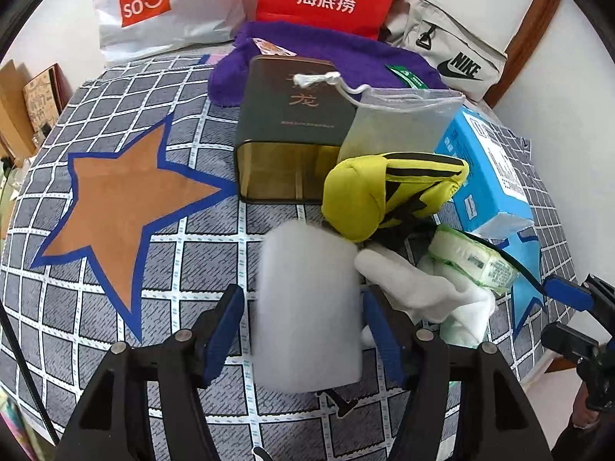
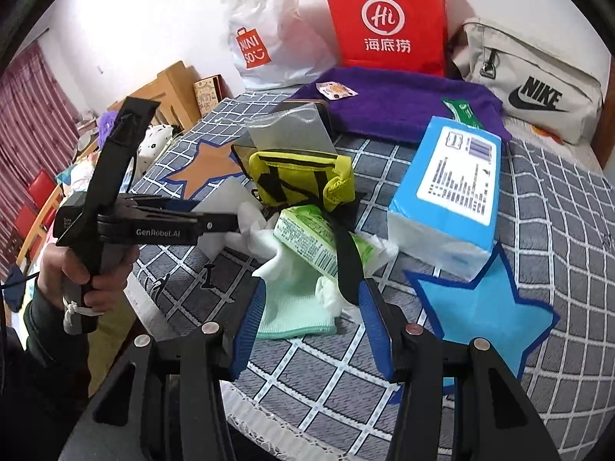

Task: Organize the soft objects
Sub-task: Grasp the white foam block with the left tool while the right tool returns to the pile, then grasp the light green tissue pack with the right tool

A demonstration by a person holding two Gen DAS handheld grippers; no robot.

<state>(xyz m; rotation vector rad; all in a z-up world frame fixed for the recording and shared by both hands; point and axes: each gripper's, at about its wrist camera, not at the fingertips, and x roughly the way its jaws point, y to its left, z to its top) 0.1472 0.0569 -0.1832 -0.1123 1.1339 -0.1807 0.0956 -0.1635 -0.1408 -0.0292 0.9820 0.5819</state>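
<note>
On the bed (image 1: 115, 307): two stars (image 1: 127, 207), one white sponge (image 1: 307, 307).

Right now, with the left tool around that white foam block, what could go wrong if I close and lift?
1. The white foam block sits between the left tool's open fingers but leans against the white cloth; closing may pinch the cloth too.
2. The yellow pouch rests close behind the block, so lifting might drag or tip it.
3. The right tool hovers open over the mint glove nearby; the tools could collide.
</note>
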